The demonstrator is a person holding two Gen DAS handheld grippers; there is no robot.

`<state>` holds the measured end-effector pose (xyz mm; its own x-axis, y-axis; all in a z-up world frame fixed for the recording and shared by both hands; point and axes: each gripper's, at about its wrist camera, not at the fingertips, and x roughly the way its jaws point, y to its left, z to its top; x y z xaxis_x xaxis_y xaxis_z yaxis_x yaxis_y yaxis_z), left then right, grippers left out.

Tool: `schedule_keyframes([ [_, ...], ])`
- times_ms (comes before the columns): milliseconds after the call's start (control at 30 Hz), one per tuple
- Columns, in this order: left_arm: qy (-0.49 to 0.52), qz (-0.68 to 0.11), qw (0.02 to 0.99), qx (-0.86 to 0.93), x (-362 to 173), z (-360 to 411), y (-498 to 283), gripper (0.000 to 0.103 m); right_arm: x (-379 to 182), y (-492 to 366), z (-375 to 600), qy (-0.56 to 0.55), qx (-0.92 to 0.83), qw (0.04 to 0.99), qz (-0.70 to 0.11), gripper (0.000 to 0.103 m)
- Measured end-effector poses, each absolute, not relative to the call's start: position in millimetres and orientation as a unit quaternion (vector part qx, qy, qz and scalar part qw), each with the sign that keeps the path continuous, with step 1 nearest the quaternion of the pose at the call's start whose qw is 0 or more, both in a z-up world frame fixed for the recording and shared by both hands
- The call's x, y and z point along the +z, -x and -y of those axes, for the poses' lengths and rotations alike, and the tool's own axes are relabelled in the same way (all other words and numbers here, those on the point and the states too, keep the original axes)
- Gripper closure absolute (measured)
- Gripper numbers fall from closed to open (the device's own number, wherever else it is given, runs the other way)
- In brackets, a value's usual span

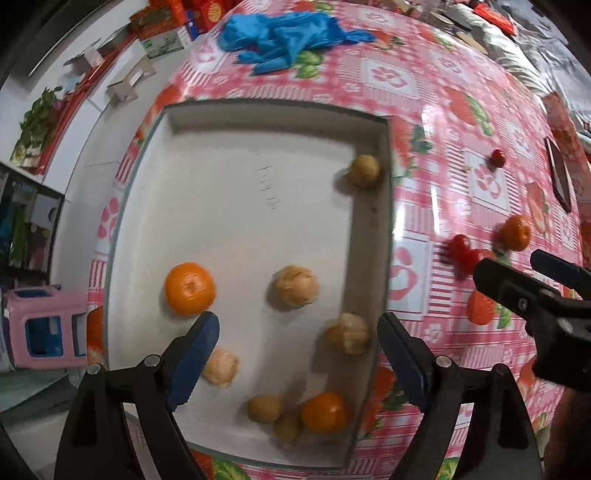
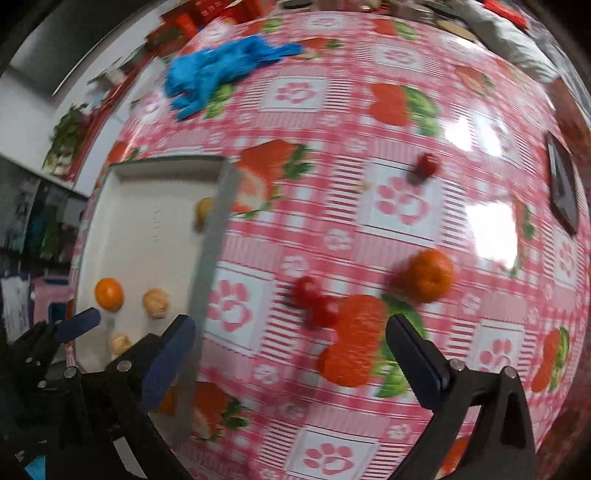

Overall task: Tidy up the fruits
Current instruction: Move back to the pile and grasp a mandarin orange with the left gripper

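Note:
A white tray (image 1: pixel 384 221) holds two oranges (image 1: pixel 189 288) (image 1: pixel 324 411) and several tan, rough-skinned fruits (image 1: pixel 295 286). My left gripper (image 1: pixel 297 328) hangs open above the tray's near half, pointing down, with nothing between its pads. On the strawberry-print tablecloth to the right of the tray (image 2: pixel 210 258) lie a loose orange (image 2: pixel 428 275), a pair of small red fruits (image 2: pixel 314 299) and one more red fruit (image 2: pixel 424 166) farther back. Above the cloth, my right gripper (image 2: pixel 291 325) is wide open and empty, just on the near side of the red pair and the orange.
Crumpled blue gloves (image 1: pixel 288 33) lie on the cloth behind the tray. A dark phone (image 2: pixel 563 184) rests near the table's right edge. Red boxes (image 1: pixel 177 14) stand at the back left. A pink stool (image 1: pixel 40 328) sits on the floor off the table's left edge.

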<state>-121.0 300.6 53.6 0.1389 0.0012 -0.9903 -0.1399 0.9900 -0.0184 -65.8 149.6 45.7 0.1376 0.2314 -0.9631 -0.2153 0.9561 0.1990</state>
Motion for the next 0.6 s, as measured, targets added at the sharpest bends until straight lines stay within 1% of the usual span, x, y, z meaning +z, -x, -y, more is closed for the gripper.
schedule_keyframes([
  [400,0.022,-0.648,0.761,-0.014,63,-253,105,0.015,27,68,-60,-0.035,0.053,0.744,-0.666,0.0],
  [600,0.01,-0.65,0.758,-0.047,63,-219,94,0.015,5,78,-26,-0.023,0.025,0.723,-0.69,0.0],
])
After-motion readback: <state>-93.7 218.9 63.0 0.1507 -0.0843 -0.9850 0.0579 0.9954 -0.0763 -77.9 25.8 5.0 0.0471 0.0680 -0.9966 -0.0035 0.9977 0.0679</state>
